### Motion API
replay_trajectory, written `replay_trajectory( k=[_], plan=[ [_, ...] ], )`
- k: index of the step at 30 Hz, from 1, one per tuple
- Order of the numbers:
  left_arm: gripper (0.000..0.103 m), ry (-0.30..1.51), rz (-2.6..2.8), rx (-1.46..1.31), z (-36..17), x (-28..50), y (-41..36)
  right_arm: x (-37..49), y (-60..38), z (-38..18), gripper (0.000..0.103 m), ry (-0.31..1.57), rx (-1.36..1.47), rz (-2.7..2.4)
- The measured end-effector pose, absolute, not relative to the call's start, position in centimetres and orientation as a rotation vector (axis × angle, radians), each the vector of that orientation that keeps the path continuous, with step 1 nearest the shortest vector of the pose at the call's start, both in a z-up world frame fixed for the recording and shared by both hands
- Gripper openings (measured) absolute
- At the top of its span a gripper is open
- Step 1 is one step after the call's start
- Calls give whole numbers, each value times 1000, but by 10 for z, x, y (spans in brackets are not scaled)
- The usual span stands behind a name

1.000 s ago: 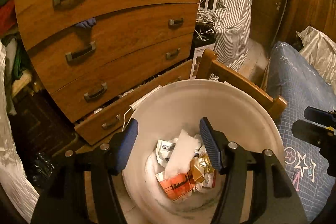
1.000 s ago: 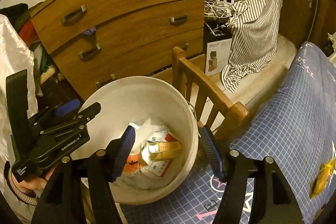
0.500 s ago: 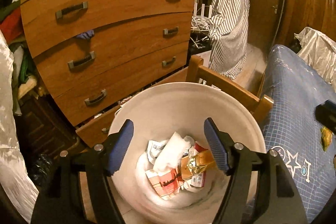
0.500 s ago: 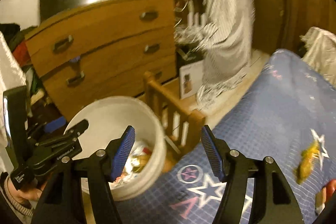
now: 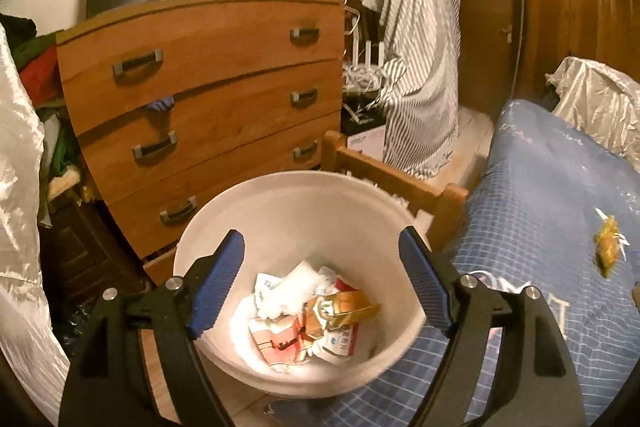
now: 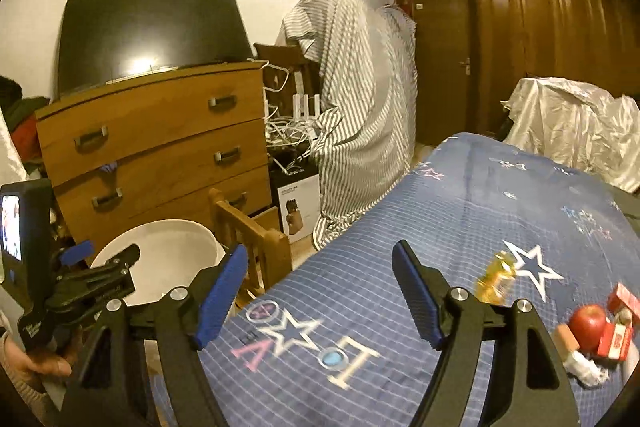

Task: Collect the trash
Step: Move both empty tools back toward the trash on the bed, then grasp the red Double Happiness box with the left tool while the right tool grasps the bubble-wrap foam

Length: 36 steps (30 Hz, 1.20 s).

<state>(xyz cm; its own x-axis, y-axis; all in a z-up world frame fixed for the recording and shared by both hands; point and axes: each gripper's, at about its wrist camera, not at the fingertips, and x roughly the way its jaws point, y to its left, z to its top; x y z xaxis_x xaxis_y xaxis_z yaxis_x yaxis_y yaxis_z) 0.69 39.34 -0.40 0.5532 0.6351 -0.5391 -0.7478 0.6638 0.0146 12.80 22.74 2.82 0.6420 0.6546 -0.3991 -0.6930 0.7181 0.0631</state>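
A white bucket (image 5: 288, 203) stands beside the bed and holds crumpled paper, red-and-white cartons and a gold wrapper (image 5: 344, 311). My left gripper (image 5: 322, 279) is open and empty above the bucket. My right gripper (image 6: 320, 291) is open and empty over the blue bedcover (image 6: 460, 211). A gold wrapper (image 6: 496, 275) lies on the cover right of it; it also shows in the left wrist view (image 5: 608, 247). A red apple (image 6: 588, 321), red cartons (image 6: 616, 339) and white paper (image 6: 584, 371) lie at the far right. The bucket (image 6: 168, 251) shows at the left.
A wooden chest of drawers (image 5: 208, 99) stands behind the bucket, its bottom drawer ajar. A wooden chair back (image 5: 392, 183) sits between bucket and bed. A striped cloth (image 6: 360, 115) hangs over furniture. A dark wardrobe (image 6: 552, 39) and a silvery sheet (image 6: 576, 123) are at the right.
My right gripper has swung right, from over the bucket to over the bedcover. My left gripper has drawn back and up a little from the bucket. Both stay open.
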Motion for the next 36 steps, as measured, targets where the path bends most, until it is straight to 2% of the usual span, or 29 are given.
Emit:
replay_trajectory(
  k=[8,16,22,28,36],
  plan=[
    [77,488,652,-168,3,17,327,115,90,10,75,425,-4,743],
    [77,578,291,-16,-17,74,218,127,-96,-36,76,528,69,404],
    [77,650,-13,172,-29,127,127,155,-219,-85,81,645,159,179],
    [77,713,-241,322,-42,186,53,197,-263,-128,92,738,115,100],
    [77,722,-469,508,-50,253,-41,277,-264,-145,93,820,133,141]
  ],
)
